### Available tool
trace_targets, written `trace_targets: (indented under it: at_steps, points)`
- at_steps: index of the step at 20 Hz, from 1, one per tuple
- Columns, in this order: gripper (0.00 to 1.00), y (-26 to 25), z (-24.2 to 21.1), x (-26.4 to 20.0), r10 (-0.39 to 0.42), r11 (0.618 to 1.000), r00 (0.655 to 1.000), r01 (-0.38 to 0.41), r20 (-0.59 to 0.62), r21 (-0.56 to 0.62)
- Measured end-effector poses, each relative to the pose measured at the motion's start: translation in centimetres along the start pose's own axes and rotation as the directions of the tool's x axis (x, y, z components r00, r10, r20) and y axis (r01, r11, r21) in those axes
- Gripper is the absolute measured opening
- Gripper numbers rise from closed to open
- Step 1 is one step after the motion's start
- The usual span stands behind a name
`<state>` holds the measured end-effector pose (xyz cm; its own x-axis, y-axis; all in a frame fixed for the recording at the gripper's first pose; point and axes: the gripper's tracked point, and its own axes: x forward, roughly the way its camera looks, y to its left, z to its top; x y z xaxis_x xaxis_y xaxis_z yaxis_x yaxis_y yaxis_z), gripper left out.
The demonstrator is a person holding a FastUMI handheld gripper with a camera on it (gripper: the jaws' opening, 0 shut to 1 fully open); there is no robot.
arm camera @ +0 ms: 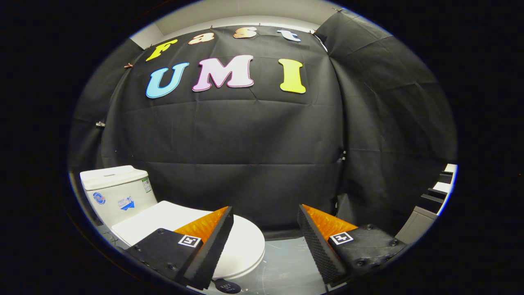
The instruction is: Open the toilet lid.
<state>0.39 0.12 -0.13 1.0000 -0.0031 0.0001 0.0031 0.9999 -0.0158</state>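
Below your claw [265, 213], off toward its left finger, sits the white ceramic toilet [135, 213] with its smooth white oval lid [241, 246] lying flat and closed over the bowl. Your claw is spread wide and has hold of nothing; grey floor [286, 262] and black cloth wall [245, 155] show through the gap between the fingers. Your left finger crosses in front of the lid, though whether it touches the lid or hovers above it you cannot tell from this angle. Behind the lid stands the white rectangular cistern [116, 192], against the cloth. A small dark round object [227, 286], possibly a floor marker, lies just before the lid's front edge.
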Motion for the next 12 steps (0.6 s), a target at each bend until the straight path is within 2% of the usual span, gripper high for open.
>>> trace_targets:
  at_steps: [12]
  points:
    - [0.98, -0.4, -2.2, 0.0, 0.009, 0.999, 0.998, -0.007, -0.059, 0.037]
